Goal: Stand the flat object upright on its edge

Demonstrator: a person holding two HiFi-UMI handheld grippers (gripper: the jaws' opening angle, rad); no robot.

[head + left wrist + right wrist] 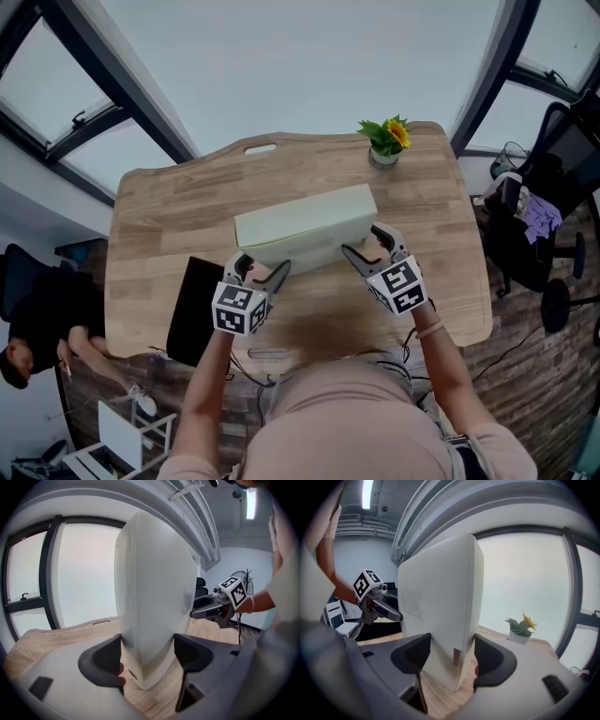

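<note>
A pale box (305,225) stands edgewise at the centre of the table (169,216). The left gripper (263,270) and right gripper (366,246) each pinch one end.

You have soft, even daylight here: the big windows (281,56) behind the table (169,206) burn out to near white in all three views. A ceiling strip lamp (368,491) glares in the right gripper view. Shadows on the wood are faint and diffuse, with a dim patch at the edge nearest you. The flat object (154,597) shades smoothly, without glare. Both gripper views bulge strongly, with black corners and soft foreground; your head view is sharp, its edges curved.
</note>
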